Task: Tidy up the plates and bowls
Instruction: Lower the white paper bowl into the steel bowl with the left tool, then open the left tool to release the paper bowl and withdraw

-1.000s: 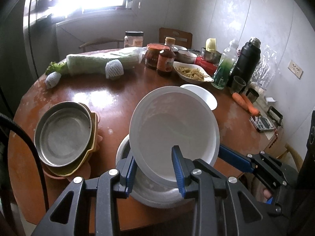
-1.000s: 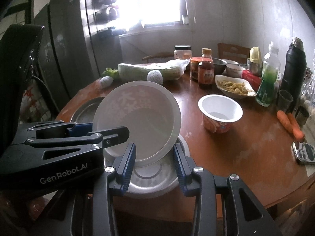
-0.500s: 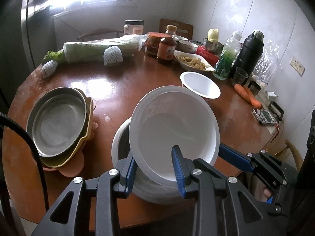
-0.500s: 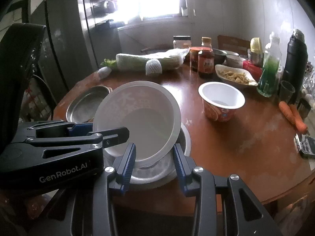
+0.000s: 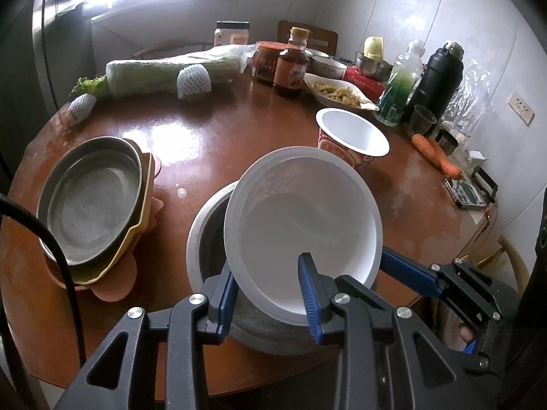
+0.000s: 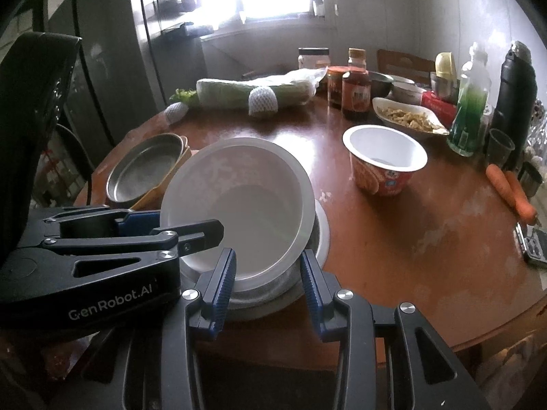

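A white bowl [image 5: 301, 218] hangs tilted, its mouth towards me, just over a larger grey bowl with a white rim [image 5: 205, 225] near the table's front edge. My left gripper [image 5: 266, 273] is shut on the white bowl's near rim, one finger inside and one outside. In the right wrist view the same white bowl [image 6: 246, 198] has its lower rim between the fingers of my right gripper [image 6: 266, 266], which is shut on it. There the left gripper [image 6: 191, 222] comes in from the left side. The larger bowl [image 6: 321, 235] shows beneath.
A metal plate [image 5: 92, 201] lies on a yellow dish and an orange plate at the left. A red noodle cup [image 5: 352, 133] stands behind the bowls. Jars, bottles, a dish of food, a black flask, carrots and wrapped greens crowd the far side of the round wooden table [image 5: 222, 136].
Both grippers have sunk with the white bowl towards the larger bowl. The noodle cup now shows fully behind it. Neither grip has changed.
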`<state>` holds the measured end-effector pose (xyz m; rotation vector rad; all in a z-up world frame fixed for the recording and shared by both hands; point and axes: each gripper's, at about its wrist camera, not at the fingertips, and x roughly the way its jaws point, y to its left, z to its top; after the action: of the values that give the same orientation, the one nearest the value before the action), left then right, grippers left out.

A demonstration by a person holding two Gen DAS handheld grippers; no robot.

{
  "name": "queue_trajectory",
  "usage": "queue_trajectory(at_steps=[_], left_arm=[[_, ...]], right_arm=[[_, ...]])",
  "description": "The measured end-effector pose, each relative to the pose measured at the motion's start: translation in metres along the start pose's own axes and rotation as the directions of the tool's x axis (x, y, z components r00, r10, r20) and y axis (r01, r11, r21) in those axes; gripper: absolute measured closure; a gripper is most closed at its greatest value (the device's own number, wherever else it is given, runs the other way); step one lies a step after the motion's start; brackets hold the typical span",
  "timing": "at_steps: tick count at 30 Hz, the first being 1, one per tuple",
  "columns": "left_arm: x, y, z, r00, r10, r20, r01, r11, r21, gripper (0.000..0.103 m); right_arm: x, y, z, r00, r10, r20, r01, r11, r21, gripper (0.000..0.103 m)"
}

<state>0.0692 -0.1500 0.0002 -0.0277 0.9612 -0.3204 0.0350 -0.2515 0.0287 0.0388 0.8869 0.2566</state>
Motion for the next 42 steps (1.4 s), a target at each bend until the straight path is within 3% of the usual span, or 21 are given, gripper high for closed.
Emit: queue_trajectory(at_steps=[25, 42], left_arm=[[0.007, 0.006, -0.002, 1.0, 0.015, -0.021, -0.015, 1.0, -0.009, 0.068], [-0.005, 0.005, 0.0, 1.0, 0.001, 0.022, -0.002, 1.0, 0.02, 0.065]], right_arm=[[0.006, 0.004, -0.002, 0.999, -0.031, -0.015, 0.031, 0.999, -0.028, 0.062], [0.0, 0.002, 0.004, 0.998, -0.069, 0.01, 0.069, 0.997, -0.017, 0.057]])
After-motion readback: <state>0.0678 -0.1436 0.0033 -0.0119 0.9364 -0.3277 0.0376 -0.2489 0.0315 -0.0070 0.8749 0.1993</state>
